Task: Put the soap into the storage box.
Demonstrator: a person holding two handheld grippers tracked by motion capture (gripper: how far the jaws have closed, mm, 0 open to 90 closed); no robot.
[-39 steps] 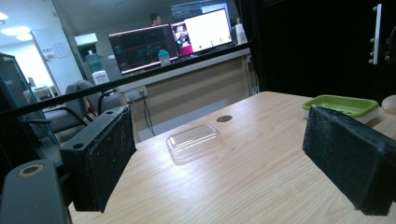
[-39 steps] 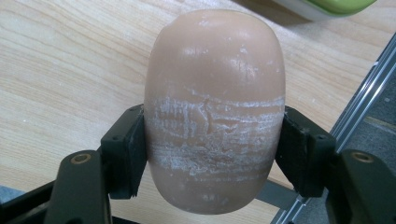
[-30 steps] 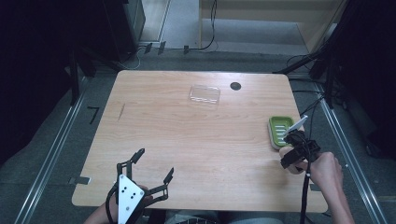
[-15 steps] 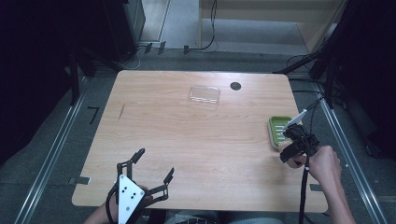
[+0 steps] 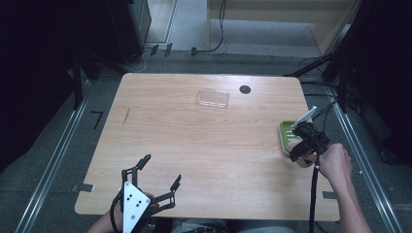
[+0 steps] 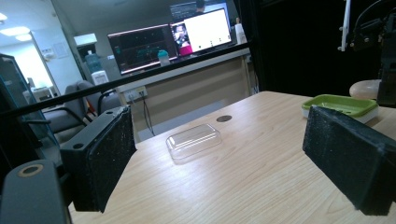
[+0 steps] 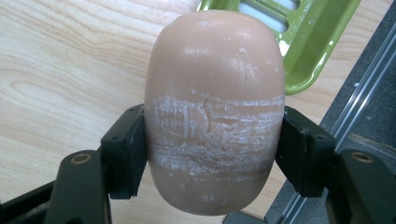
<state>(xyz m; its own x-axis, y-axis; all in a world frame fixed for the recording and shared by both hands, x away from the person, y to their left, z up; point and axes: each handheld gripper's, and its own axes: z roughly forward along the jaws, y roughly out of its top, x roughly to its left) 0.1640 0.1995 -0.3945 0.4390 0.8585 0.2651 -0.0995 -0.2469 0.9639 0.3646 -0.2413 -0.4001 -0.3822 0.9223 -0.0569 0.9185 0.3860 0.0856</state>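
The right gripper is clamped on a tan bar of soap at the table's right edge, beside the green soap dish; the left gripper hangs released over the near edge

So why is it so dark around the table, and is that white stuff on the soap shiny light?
High view: light falls on the table, surroundings stay dark. Right gripper view: the soap is sharp; its white bands look like scuffs, not glare. Left gripper view: monitors glow bright.

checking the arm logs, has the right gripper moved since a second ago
Yes. In the high view the right gripper, shut on the soap, has shifted slightly up-frame along the green dish.
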